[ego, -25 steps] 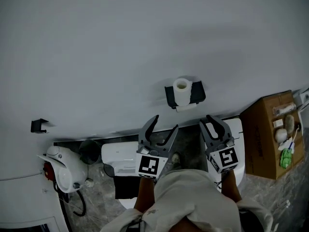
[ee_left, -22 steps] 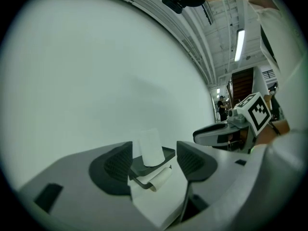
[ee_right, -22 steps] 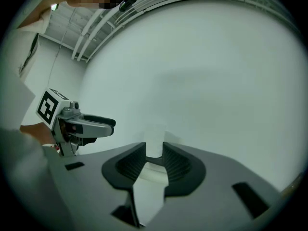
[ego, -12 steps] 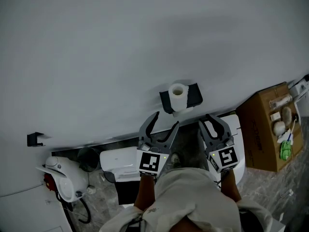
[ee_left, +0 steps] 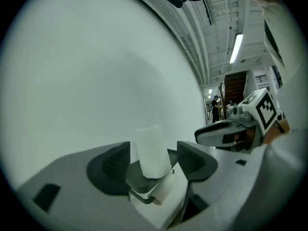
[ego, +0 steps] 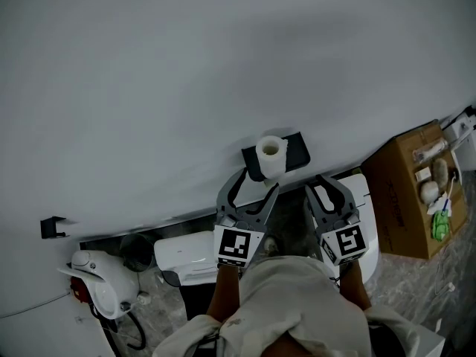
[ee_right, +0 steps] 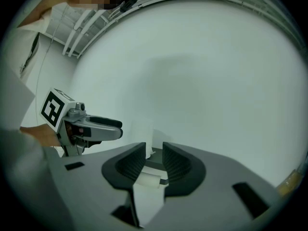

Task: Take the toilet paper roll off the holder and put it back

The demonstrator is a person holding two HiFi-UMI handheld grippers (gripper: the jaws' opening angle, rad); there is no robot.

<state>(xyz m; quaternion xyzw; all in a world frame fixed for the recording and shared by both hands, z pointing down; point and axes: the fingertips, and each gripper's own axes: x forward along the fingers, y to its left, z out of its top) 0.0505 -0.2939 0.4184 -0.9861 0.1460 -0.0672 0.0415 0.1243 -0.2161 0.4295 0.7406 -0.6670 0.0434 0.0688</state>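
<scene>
Faces a plain white wall (ego: 186,65). Holds the grey two-jaw left gripper (ego: 256,188) spread wide, the matching right gripper (ego: 327,188) beside it parted narrowly, both gripping nothing. Points them at a black wall-mounted holder (ego: 296,149) just ahead. Shows the white toilet paper roll (ego: 271,155) upright on that holder.

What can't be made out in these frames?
- Head view: what carries the toilet paper roll on the holder; the roll covers it, and it's small.
- Right gripper view: most of the roll, behind the right gripper and its own jaws.
- Left gripper view: whether the left gripper touches the roll; depth unclear.
- Head view: items in the cardboard box; too small, dim.
</scene>
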